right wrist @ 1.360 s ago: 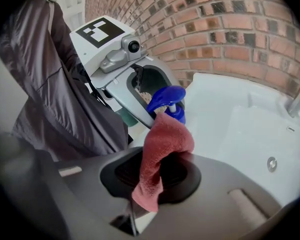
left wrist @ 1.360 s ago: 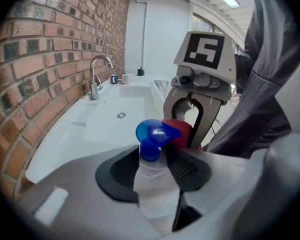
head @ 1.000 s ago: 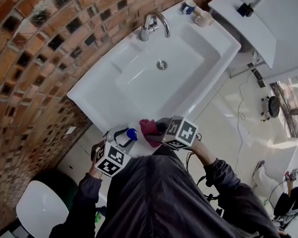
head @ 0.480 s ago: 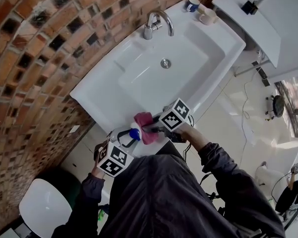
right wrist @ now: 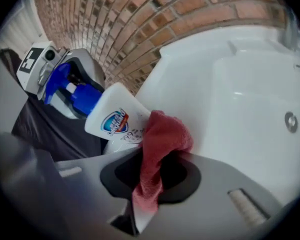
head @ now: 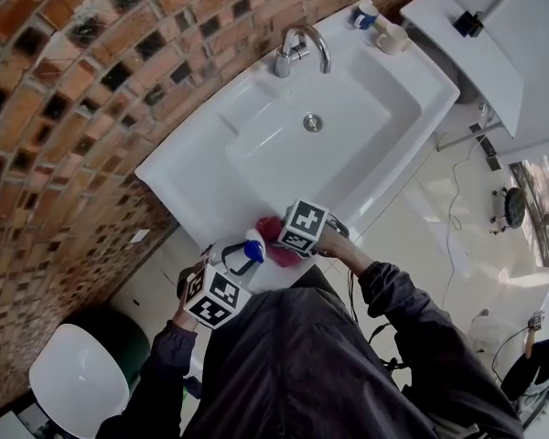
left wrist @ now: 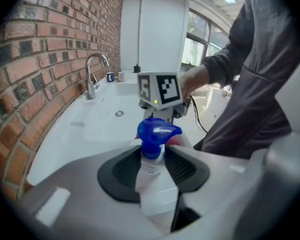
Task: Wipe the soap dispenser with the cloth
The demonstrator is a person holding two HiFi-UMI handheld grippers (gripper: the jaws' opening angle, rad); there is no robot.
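Note:
The soap dispenser (head: 231, 256) is a white bottle with a blue pump (left wrist: 157, 131). It sits between the pads of my left gripper (left wrist: 152, 166), which is shut on its body, just off the front edge of the sink (head: 192, 190). A red cloth (right wrist: 160, 144) is pinched in my right gripper (right wrist: 152, 176) and bunches up against the bottle's lower side, next to its printed label (right wrist: 115, 121). In the head view the right gripper (head: 276, 245) sits close to the right of the pump, and the cloth (head: 279, 254) shows under its marker cube.
The white sink has a drain (head: 312, 123) and a chrome faucet (head: 297, 48) at the back. Two cups (head: 366, 12) stand at its far right corner. A brick wall (head: 64, 108) runs along the left. A white cabinet (head: 467, 44) stands at the right, and a white round seat (head: 73, 382) is at the lower left.
My right gripper has come down with the red cloth, which now lies against the bottle's side. The left gripper has kept the dispenser in place.

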